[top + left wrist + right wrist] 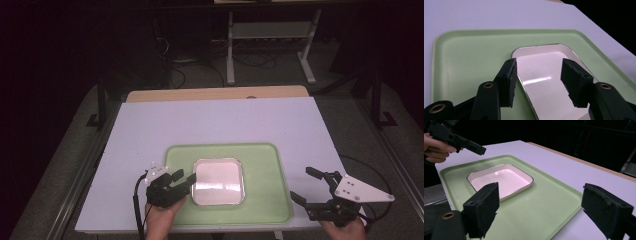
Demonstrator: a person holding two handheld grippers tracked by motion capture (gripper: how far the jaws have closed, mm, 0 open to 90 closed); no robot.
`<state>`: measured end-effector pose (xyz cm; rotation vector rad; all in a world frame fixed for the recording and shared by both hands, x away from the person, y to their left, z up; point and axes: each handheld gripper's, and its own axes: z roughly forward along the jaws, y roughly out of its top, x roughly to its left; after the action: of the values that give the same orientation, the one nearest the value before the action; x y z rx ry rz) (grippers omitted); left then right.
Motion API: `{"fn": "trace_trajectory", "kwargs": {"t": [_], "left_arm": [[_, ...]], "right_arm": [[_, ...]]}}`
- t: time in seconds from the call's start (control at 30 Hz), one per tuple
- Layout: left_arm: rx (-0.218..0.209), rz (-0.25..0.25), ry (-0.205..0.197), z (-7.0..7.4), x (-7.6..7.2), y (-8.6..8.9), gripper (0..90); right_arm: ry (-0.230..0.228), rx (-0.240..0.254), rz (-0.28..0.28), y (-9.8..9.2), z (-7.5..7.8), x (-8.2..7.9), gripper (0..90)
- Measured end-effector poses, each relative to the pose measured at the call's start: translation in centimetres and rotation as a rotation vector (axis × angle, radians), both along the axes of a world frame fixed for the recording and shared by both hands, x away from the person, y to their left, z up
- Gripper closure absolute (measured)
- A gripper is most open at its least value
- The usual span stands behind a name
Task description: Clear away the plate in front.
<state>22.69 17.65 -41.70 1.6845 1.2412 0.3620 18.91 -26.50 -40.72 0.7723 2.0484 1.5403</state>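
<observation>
A shallow white dish (pixel 218 181) with a thin metal-coloured rim lies empty on a pale green tray (pixel 265 170). My left gripper (pixel 184 176) hovers at the dish's left side. In the left gripper view its jaws (pixel 539 75) stand apart over the dish (pixel 544 62), whose near rim runs between the pads without touching either. My right gripper (pixel 302 183) is wide open just off the tray's right edge. From the right gripper view its jaws (pixel 541 207) frame the tray (pixel 544 202), with the dish (pixel 499 180) and the left gripper (pixel 474 146) beyond.
The tray sits near the front of a white table (pixel 215 120) with a wooden strip (pixel 215 93) at its far edge. Behind the table, a white desk frame (pixel 270 45) and cables stand on a dark floor. Cables trail from both grippers.
</observation>
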Motion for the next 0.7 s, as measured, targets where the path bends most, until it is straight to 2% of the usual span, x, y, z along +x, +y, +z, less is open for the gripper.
{"fn": "trace_trajectory", "kwargs": {"t": [0.1, 0.23, 0.37, 0.53, 0.63, 0.7], "left_arm": [[-0.002, -0.031, -0.01, 0.2, 0.1, 0.1, 44.1], [0.022, -0.062, -0.036, 0.6, -0.1, 0.4, 42.1], [0.015, -0.098, -0.046, 0.8, -0.1, 0.8, 39.8], [0.038, -0.115, -0.074, 1.1, -0.3, 1.4, 38.3], [0.029, -0.108, -0.083, 1.2, -0.3, 1.9, 36.8], [0.042, -0.106, -0.09, 1.3, -0.3, 2.1, 35.9]], "right_arm": [[0.0, -0.002, -0.001, 0.0, 0.0, 0.0, 13.9], [0.001, -0.003, -0.003, -0.1, -0.1, 0.0, 13.9], [-0.002, -0.009, -0.004, -0.1, -0.1, 0.0, 13.9], [0.003, -0.011, -0.006, 0.0, -0.1, 0.1, 13.9], [0.007, -0.012, -0.007, 0.0, -0.1, 0.1, 13.9], [0.009, -0.012, -0.008, -0.1, -0.2, 0.1, 13.9]]}}
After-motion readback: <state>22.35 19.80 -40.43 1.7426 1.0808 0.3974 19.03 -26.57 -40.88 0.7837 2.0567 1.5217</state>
